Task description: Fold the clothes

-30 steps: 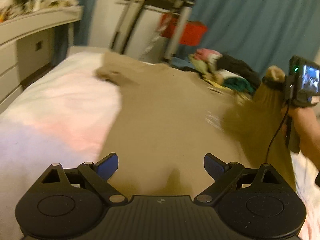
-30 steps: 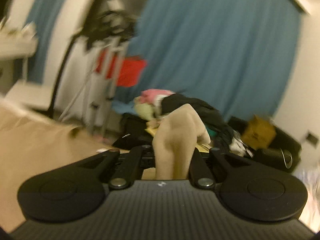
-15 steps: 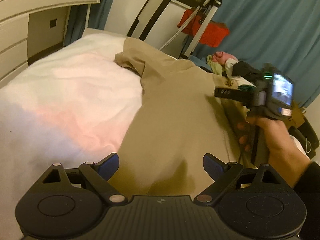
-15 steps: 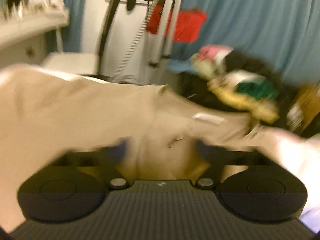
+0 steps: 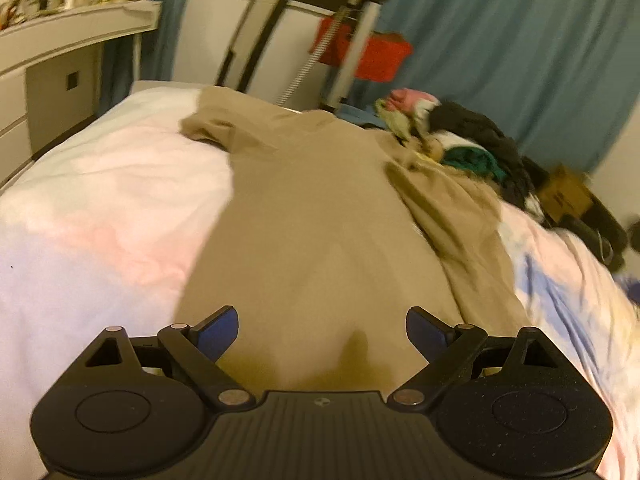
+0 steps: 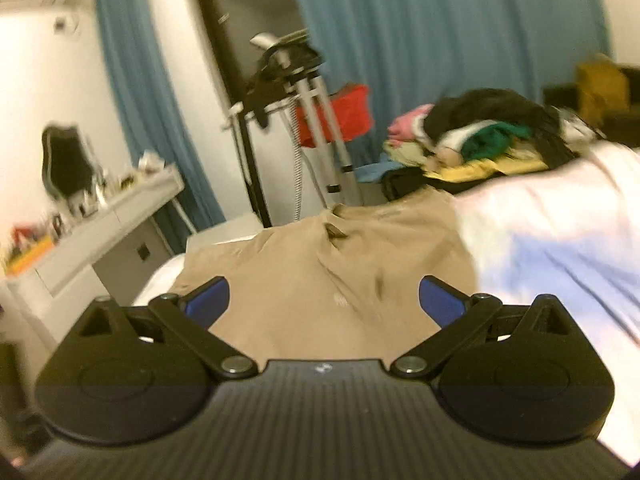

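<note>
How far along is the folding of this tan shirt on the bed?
Early. Done: the tan shirt is spread on the bed, its right side flipped inward in a rumpled fold. In hand: nothing; the left gripper and right gripper are both open above it. Left: the other sleeve, the final folds, and the clothes pile beyond.

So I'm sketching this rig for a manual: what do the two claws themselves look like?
Both look alike. The left claw and right claw each have a matte black ribbed body with a small pale logo, two round black discs at the sides, black linkage bars on silver pivot pins, and blue pads on the fingertips. No cables, hands or sleeves show.
</note>
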A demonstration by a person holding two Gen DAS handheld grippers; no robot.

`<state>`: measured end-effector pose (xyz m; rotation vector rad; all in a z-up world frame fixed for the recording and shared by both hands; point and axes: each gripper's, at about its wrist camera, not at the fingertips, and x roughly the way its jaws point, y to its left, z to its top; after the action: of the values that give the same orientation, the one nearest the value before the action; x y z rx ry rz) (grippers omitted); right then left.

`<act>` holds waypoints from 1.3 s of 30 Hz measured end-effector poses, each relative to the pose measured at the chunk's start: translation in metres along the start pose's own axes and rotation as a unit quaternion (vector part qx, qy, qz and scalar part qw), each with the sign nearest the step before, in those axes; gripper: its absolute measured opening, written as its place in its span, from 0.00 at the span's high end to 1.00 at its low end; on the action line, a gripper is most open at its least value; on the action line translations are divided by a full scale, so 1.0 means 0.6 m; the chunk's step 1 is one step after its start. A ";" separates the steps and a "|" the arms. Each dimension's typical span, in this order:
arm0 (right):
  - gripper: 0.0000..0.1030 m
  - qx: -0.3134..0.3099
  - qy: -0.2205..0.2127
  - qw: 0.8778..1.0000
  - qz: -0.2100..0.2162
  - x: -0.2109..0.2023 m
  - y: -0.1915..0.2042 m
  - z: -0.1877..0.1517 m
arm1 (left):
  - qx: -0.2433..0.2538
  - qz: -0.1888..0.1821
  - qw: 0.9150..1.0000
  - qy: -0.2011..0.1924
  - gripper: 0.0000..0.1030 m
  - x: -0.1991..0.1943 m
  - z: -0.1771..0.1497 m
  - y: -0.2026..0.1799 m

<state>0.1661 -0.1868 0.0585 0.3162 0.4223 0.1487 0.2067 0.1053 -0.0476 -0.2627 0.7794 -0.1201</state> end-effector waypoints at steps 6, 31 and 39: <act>0.00 0.052 -0.040 0.995 -0.081 -0.172 -0.076 -0.096 | 0.040 -0.039 0.998 0.040 0.13 -0.024 -0.051 -0.057; 0.00 0.131 -0.061 0.979 -0.141 -0.226 -0.184 -0.128 | 0.068 -0.199 0.949 0.233 0.93 0.014 -0.190 -0.252; 0.00 0.113 -0.033 0.984 -0.137 -0.199 -0.170 -0.134 | 0.000 -0.253 0.942 0.219 0.98 -0.063 -0.126 -0.122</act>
<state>0.0319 -0.2857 0.0003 0.4815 0.4129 -0.1792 0.1255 0.0283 -0.0534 -0.4428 1.1405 -0.6839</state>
